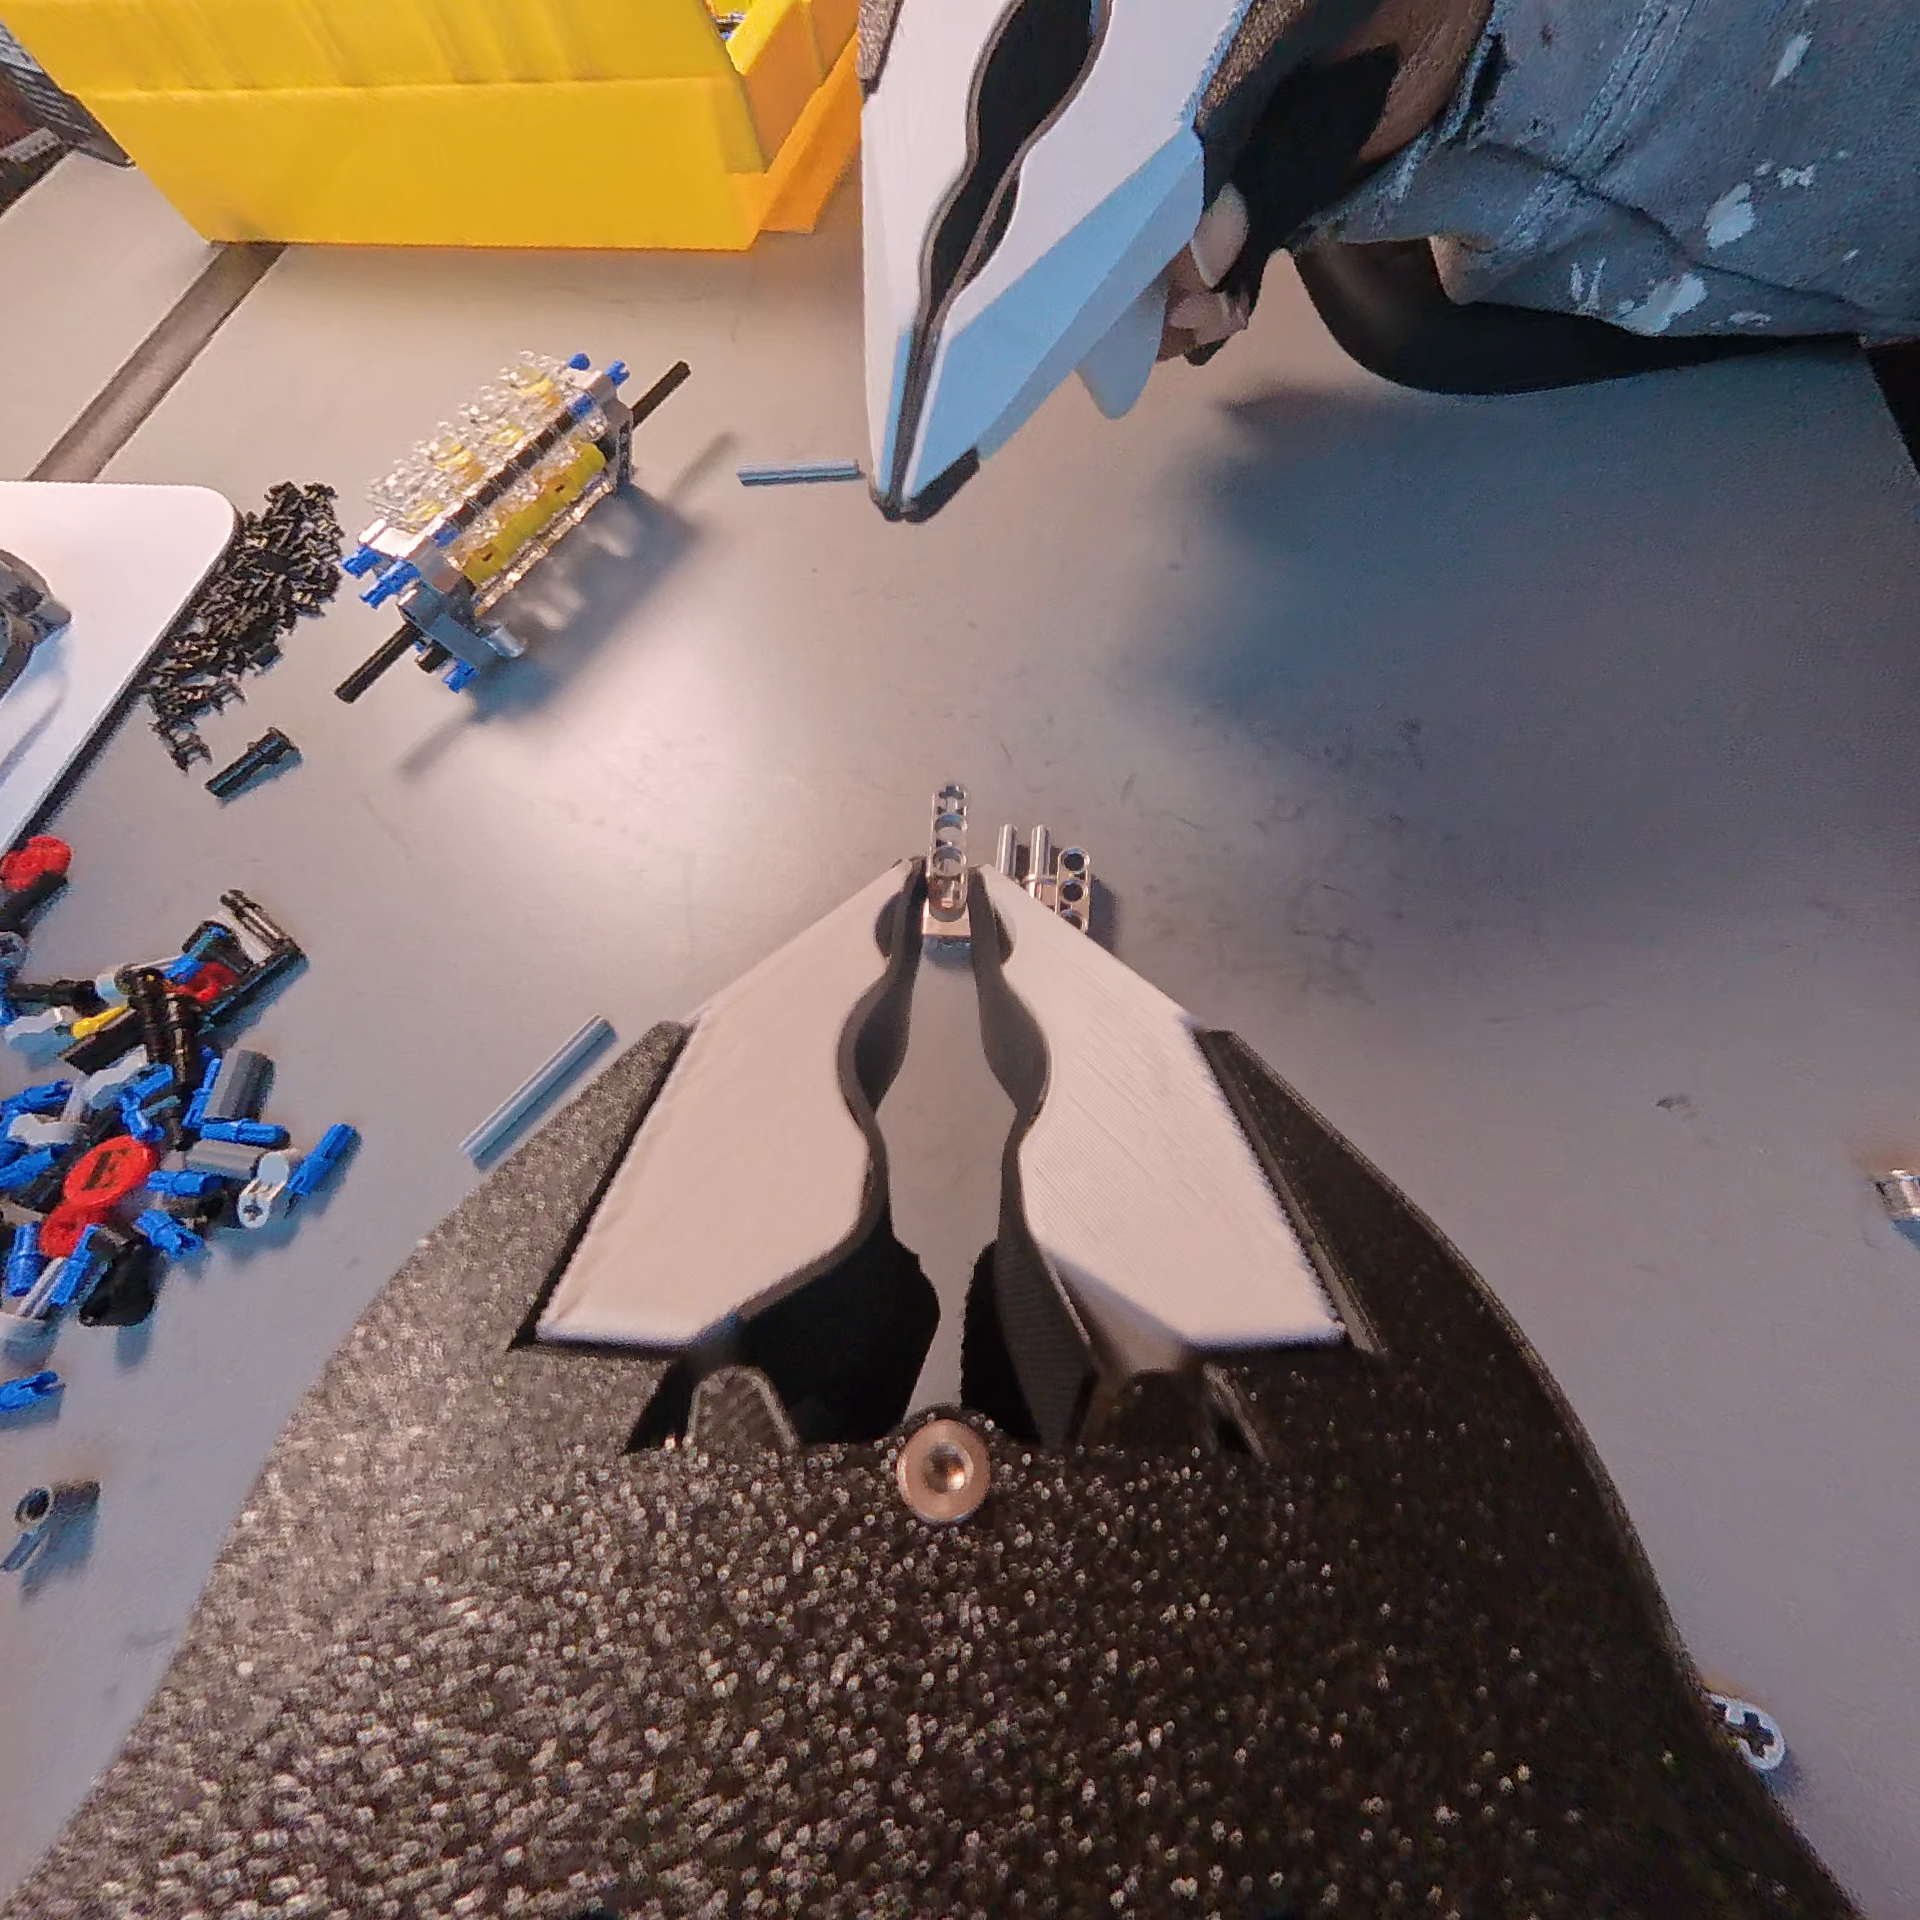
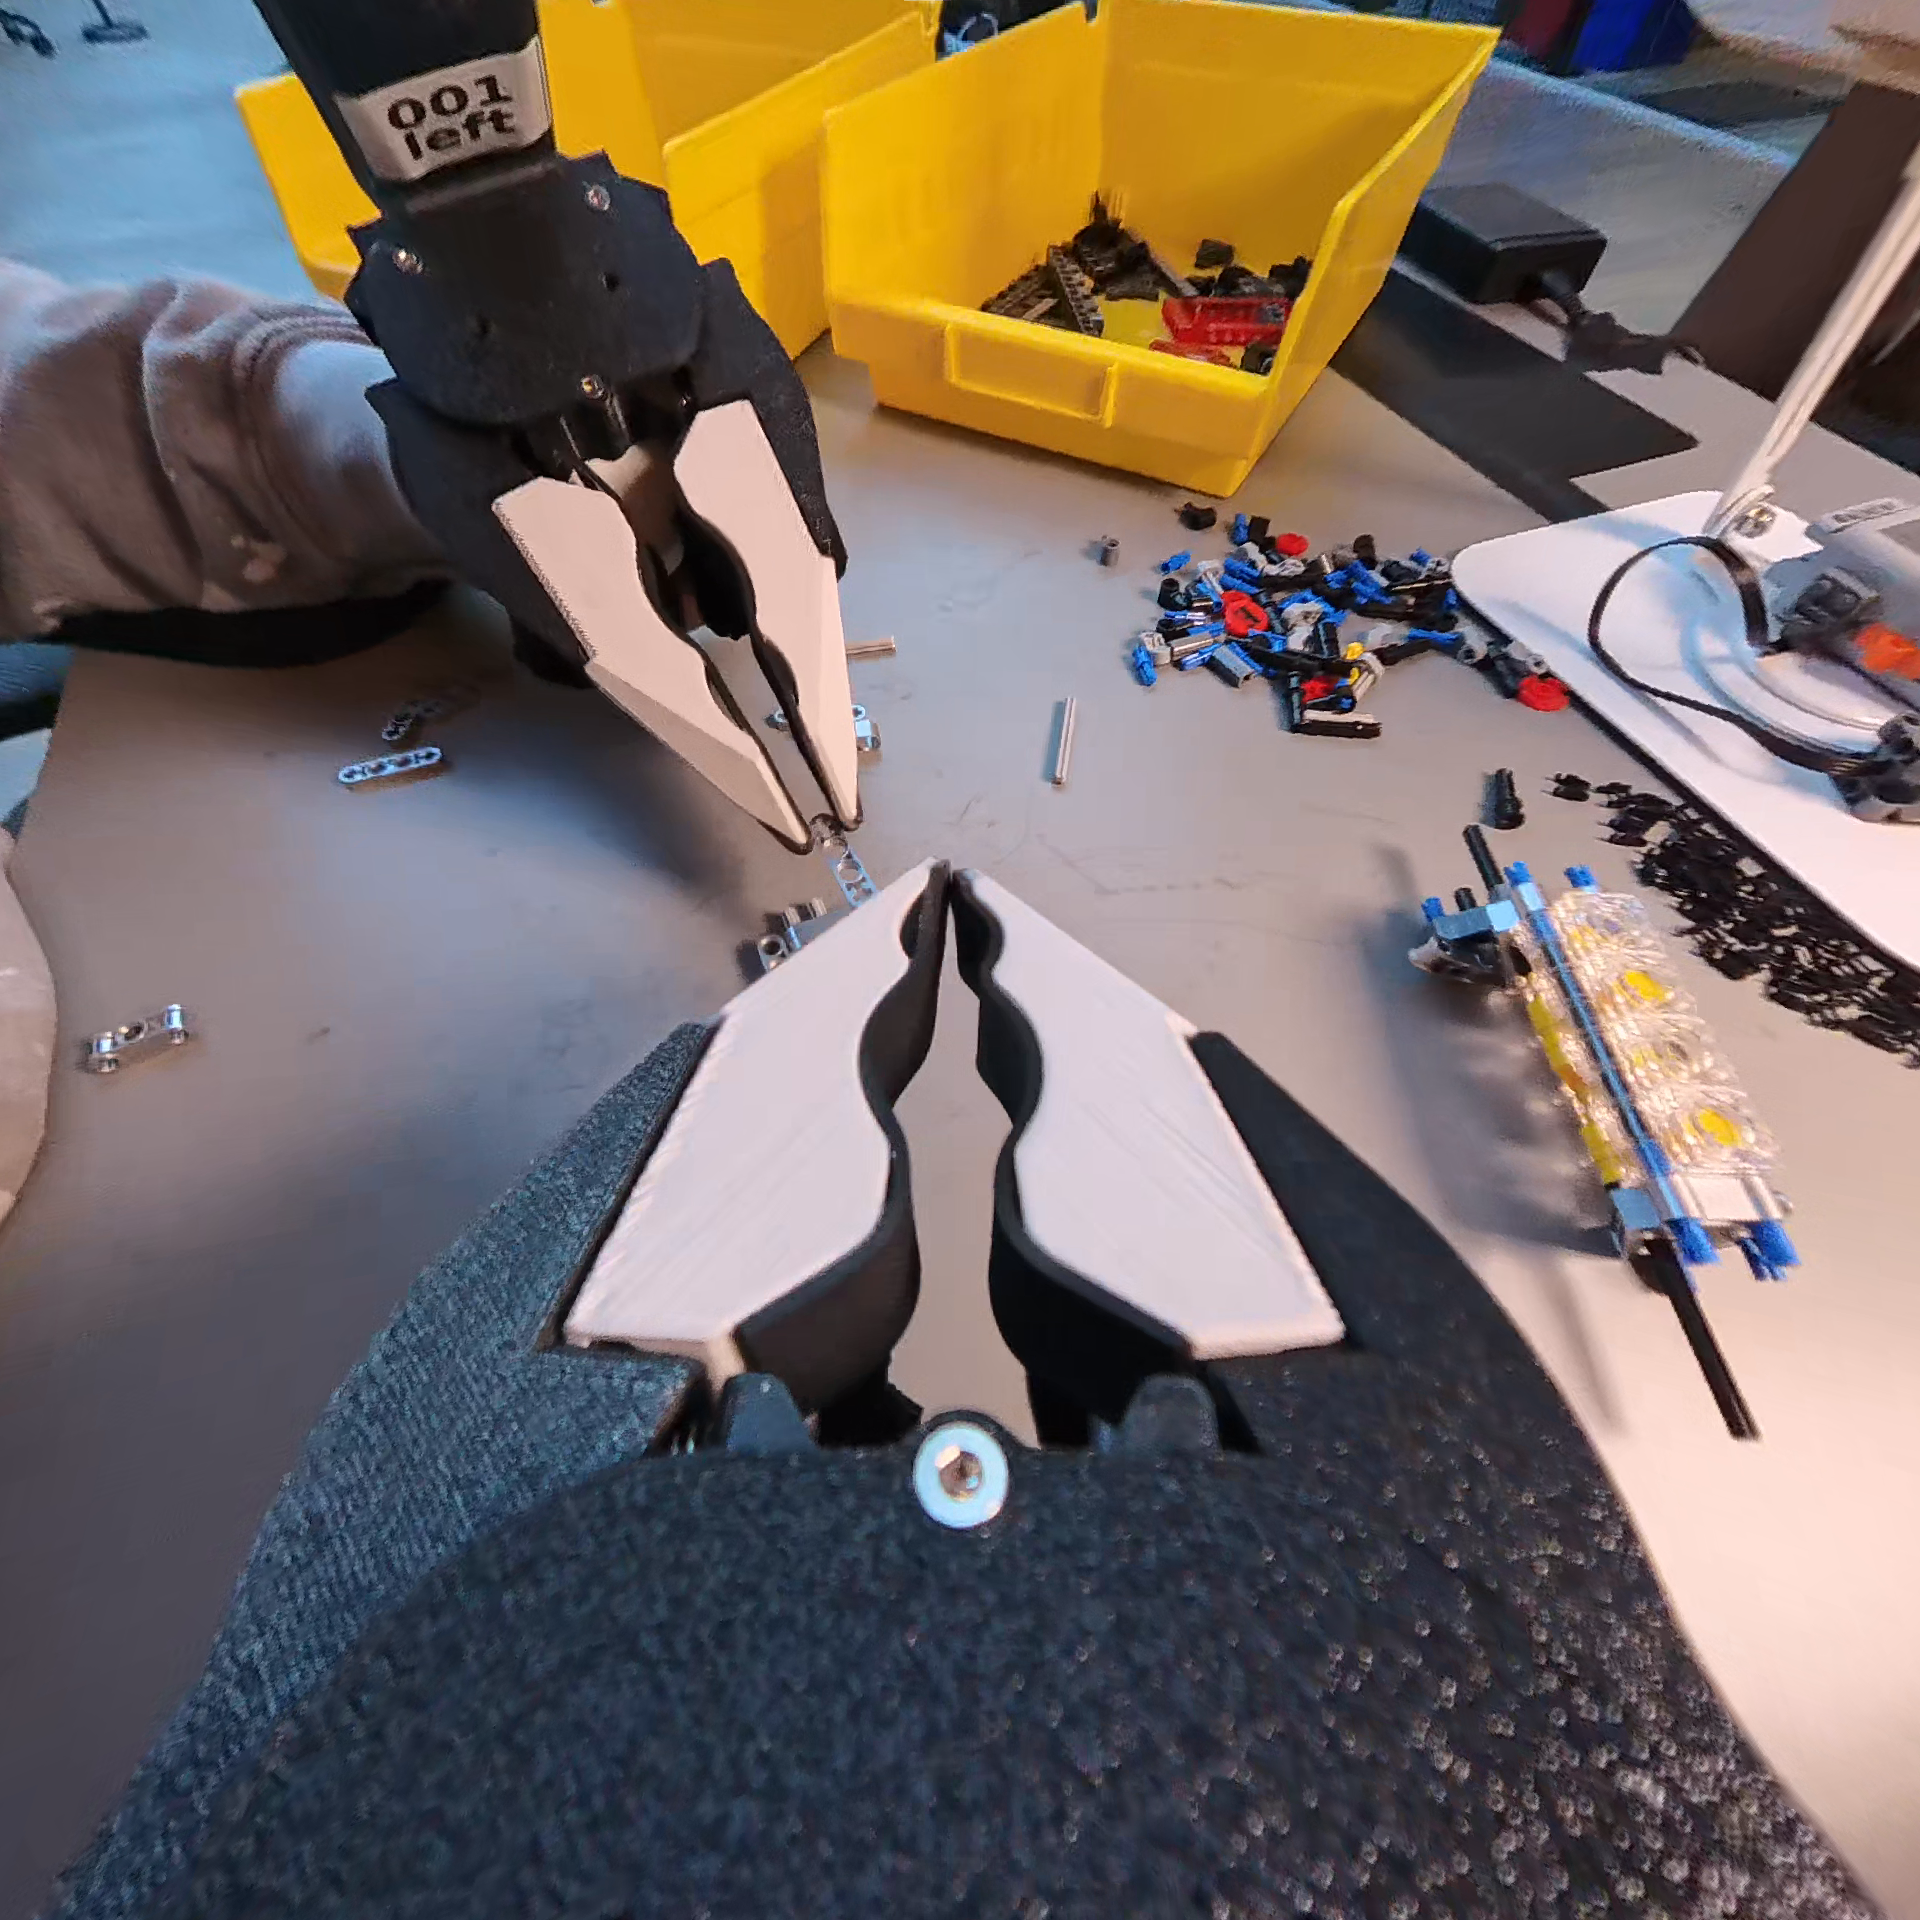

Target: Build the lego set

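My left gripper point(image 1: 948, 883) is shut on a small thin grey beam with holes point(image 1: 948, 831), which sticks forward out of the fingertips, low over the grey table point(image 1: 1351, 727). The right wrist view shows this gripper point(image 2: 831, 826) pinching one end of the beam point(image 2: 854, 871). A grey connector piece point(image 1: 1065, 878) lies on the table just right of my left fingertips. It also shows in the right wrist view point(image 2: 790, 930). My right gripper point(image 2: 948, 871) is shut, pads together with nothing seen between them, next to the beam's free end. In the left wrist view it point(image 1: 920, 504) hangs farther off.
Yellow bins point(image 2: 1039, 384) stand at the back. There is a pile of blue, black and red pieces point(image 2: 1309, 634), a clear-and-yellow assembly on a black axle point(image 2: 1621, 1060), black pins point(image 1: 249, 603), loose grey axles point(image 2: 1062, 740) and thin beams point(image 2: 390, 769), and a white base point(image 2: 1621, 603). The gap from one gripper's tips to the other's is roughly 7 cm.
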### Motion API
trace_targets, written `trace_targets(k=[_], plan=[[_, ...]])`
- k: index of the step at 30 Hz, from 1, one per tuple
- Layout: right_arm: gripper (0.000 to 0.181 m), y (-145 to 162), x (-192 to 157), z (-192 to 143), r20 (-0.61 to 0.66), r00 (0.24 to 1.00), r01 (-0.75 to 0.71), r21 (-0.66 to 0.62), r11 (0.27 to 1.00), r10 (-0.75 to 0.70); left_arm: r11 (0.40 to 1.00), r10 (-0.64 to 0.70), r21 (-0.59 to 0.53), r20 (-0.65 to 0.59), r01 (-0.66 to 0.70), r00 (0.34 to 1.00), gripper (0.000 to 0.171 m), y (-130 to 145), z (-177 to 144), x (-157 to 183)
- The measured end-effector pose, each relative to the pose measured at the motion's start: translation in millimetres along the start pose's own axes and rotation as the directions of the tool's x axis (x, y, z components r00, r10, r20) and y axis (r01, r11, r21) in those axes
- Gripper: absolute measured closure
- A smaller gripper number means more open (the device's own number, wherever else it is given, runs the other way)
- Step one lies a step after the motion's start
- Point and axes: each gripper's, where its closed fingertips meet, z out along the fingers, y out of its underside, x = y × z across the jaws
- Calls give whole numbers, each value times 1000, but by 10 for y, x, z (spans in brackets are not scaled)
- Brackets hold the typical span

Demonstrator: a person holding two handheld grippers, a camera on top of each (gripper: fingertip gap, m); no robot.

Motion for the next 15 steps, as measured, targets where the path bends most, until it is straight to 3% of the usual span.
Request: trace_targets(k=[3,9,15], plan=[[181,79,52,-3,-37,999,-26,-27,999,25,1000,-23,5,8,23,1000,166,3,-15,-23],[174,416,243,77,-217,975,-88,-205,975,43,999,-53,14,16,53,998,165,-2,-22,-55],[181,275,180,51,-132,991,-4,-163,987,-18,998,-59,10,12,59,998,165,9,2,-46]])
